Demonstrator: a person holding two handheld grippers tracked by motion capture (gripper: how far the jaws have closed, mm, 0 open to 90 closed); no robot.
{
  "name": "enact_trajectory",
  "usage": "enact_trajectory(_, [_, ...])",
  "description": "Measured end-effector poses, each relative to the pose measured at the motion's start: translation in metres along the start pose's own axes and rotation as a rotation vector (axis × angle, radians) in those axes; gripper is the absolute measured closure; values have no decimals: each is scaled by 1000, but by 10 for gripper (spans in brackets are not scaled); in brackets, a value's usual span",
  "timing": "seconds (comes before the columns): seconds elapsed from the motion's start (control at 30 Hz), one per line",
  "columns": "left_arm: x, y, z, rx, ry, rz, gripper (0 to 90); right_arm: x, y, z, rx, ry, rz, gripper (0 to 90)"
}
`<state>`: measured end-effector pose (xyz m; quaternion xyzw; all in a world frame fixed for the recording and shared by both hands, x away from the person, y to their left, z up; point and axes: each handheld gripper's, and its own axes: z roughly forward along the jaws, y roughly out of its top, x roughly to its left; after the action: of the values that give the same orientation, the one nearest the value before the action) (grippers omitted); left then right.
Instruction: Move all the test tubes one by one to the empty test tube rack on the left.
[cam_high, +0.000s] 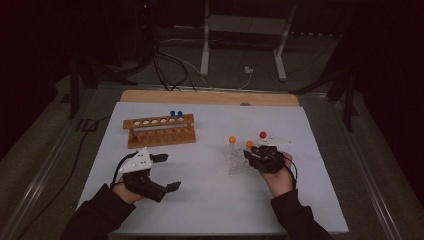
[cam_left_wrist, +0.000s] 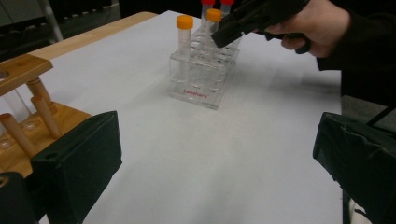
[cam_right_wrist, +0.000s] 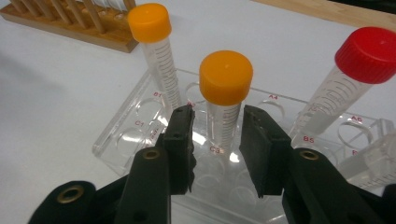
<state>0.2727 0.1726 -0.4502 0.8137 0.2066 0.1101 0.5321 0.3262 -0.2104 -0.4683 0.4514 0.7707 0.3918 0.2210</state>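
A clear plastic tube rack (cam_high: 234, 161) stands right of the table's middle. It holds two orange-capped tubes and a red-capped tube (cam_right_wrist: 348, 77). My right gripper (cam_right_wrist: 217, 135) reaches down over the rack, its jaws on either side of the nearer orange-capped tube (cam_right_wrist: 225, 88) just below the cap. A thin gap shows at the left pad, so the jaws stand open around it. The second orange-capped tube (cam_right_wrist: 156, 44) stands farther left. My left gripper (cam_high: 169, 172) hovers wide open over bare table near the front left, with nothing between its jaws.
A wooden tube rack (cam_high: 160, 131) with two blue-capped tubes (cam_high: 176, 114) stands at the back left of the white table top (cam_high: 210, 200). A strip of wood (cam_high: 210, 97) runs along the far edge. Cables and stand legs lie on the floor beyond.
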Motion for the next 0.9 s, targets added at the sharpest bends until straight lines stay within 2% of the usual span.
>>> enact_trajectory(0.3, [2, -3, 1, 2, -7, -5, 21, -1, 1, 7, -7, -21, -12, 737])
enact_trajectory(0.5, [3, -4, 2, 7, -11, -14, 21, 1, 3, 7, 5, -28, -33, 747])
enact_trajectory(0.9, [4, -5, 2, 12, -12, -18, 21, 3, 12, -12, -57, -32, -52, 748])
